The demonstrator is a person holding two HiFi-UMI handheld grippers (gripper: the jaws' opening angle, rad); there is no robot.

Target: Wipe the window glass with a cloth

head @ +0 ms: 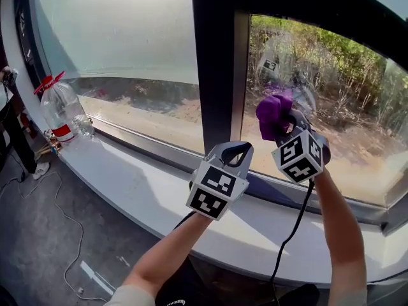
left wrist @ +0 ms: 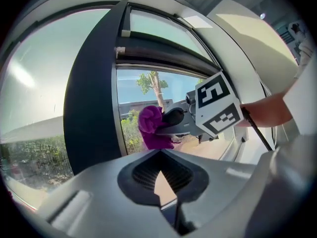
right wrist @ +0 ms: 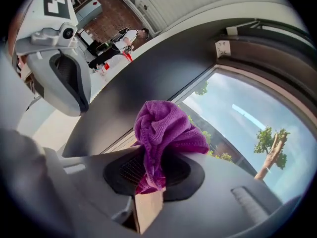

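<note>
R gripper (head: 288, 127) clamps cloth (head: 273, 112) by glass (head: 347, 101); L gripper (head: 232, 148) clenched empty — white sill (head: 127, 177).

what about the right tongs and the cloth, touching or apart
Touching: the right gripper view shows the cloth pinched between the right tongs.

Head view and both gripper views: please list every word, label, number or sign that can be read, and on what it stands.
No text can be read in any view.
Bottle: red label, print too small to read.
Left tool and right tool: cubes carry black-and-white square markers, no letters.
White sticker on the window frame: too blurred.
Cloth: no print visible.
</note>
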